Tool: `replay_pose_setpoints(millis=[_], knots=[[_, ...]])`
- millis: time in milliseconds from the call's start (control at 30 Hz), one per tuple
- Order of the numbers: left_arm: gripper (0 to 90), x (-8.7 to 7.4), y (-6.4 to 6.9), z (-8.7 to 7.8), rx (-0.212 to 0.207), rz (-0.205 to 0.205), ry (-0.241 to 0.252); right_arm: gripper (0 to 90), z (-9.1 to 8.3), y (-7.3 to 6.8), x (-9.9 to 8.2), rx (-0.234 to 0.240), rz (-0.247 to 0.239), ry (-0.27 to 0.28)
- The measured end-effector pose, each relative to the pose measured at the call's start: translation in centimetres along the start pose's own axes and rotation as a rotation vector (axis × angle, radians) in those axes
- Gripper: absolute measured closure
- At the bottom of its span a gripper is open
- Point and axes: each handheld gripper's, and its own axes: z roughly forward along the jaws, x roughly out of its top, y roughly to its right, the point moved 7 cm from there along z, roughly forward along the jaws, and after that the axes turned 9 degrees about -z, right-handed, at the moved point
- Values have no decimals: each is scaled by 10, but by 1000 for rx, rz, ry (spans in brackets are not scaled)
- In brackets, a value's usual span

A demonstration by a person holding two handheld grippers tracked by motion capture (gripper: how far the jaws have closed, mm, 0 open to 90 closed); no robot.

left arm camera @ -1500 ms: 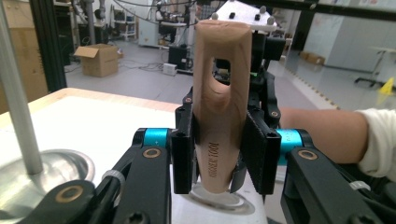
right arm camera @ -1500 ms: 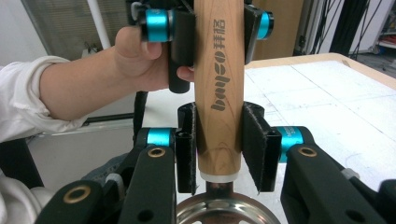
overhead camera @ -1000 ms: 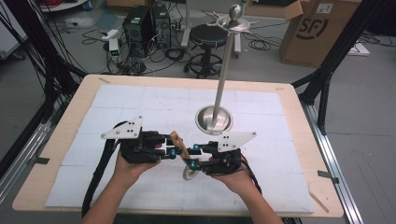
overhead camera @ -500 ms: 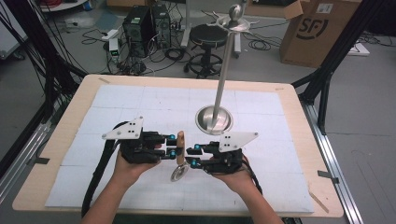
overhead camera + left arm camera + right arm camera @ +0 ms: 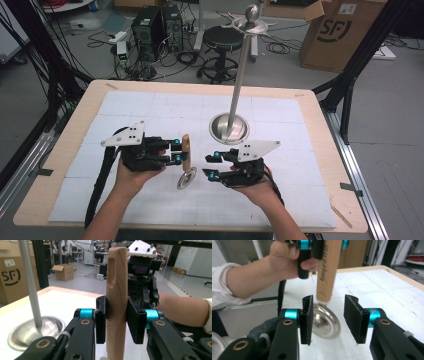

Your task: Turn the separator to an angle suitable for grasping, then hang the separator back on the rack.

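Note:
A kitchen utensil with a wooden handle (image 5: 185,149) and a round metal head (image 5: 187,179) stands upright, head down, above the white mat. My left gripper (image 5: 178,151) is shut on the handle (image 5: 116,287), its pads (image 5: 101,320) pressing both sides. My right gripper (image 5: 212,165) faces it from the right, a little apart, and its jaws have just been opening. In the right gripper view the metal head (image 5: 327,323) hangs just beyond the open gripper (image 5: 328,316), touching neither pad, with the handle (image 5: 326,270) above it.
A metal stand with a round base (image 5: 229,127) and a tall pole (image 5: 241,70) rises just behind the right gripper, seen as the stand (image 5: 32,322) at the left of the left gripper view. The white mat (image 5: 150,107) covers the wooden table (image 5: 320,150).
The right gripper's jaws have opened off the utensil and drawn slightly right. The utensil, earlier held between both grippers, now hangs upright from the left gripper alone.

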Motion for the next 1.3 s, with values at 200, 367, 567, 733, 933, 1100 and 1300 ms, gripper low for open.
replay_pose_setpoints(millis=[200,367,567,733,933,1100,1300], knots=[[712,5,-15,-9,47,-11,15,534,-12,8,-8,-50,14,-41],[712,13,-26,-15,84,-9,28,466,-23,15,-17,-95,13,-80],[712,23,-36,-17,120,-5,28,426,-33,22,-26,-126,32,-102],[712,30,-44,-17,138,-5,27,407,-38,25,-30,-148,48,-110],[711,37,-52,-16,146,14,42,382,-47,23,-38,-182,57,-136],[711,48,-59,-13,156,20,72,360,-55,18,-45,-205,72,-163],[711,63,-65,-5,183,34,60,349,-56,21,-47,-219,83,-166]])
